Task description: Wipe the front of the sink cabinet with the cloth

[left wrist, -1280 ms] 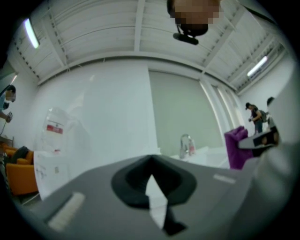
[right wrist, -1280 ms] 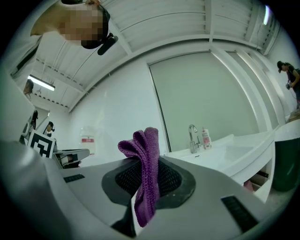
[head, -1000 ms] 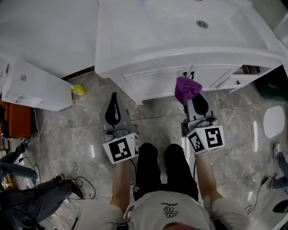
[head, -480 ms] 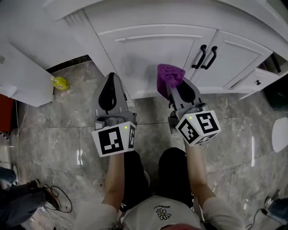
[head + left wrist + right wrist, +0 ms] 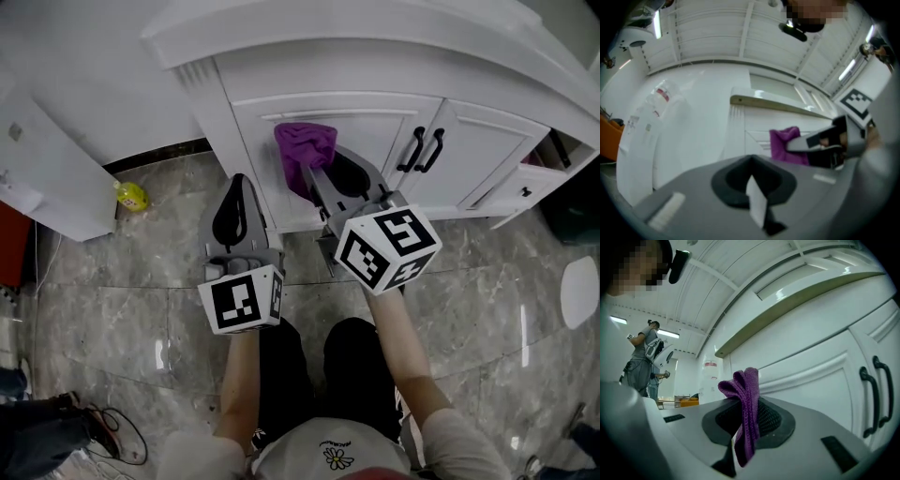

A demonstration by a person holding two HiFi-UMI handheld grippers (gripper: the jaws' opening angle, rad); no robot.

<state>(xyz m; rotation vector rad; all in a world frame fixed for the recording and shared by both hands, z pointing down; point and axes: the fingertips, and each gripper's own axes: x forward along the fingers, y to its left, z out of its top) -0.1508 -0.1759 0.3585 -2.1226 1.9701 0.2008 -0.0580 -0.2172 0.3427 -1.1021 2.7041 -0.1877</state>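
Observation:
The white sink cabinet (image 5: 375, 122) fills the top of the head view, its front showing two panelled doors. My right gripper (image 5: 304, 176) is shut on a purple cloth (image 5: 305, 150) and holds it at the upper part of the left door (image 5: 361, 136); the cloth looks to touch the panel. In the right gripper view the cloth (image 5: 745, 399) stands bunched between the closed jaws, with the door (image 5: 811, 380) just beyond. My left gripper (image 5: 236, 186) hangs shut and empty over the floor, lower left of the cloth. The left gripper view shows the cloth (image 5: 783, 143) against the cabinet.
Two black door handles (image 5: 425, 150) sit right of the cloth. A drawer (image 5: 548, 159) stands open at the cabinet's right end. A white box (image 5: 37, 169) and a small yellow object (image 5: 133, 195) lie left on the grey marble floor (image 5: 487, 309).
My right gripper has carried the cloth leftward and up across the cabinet front, from near the black handles onto the left door. The left gripper has stayed low beside it.

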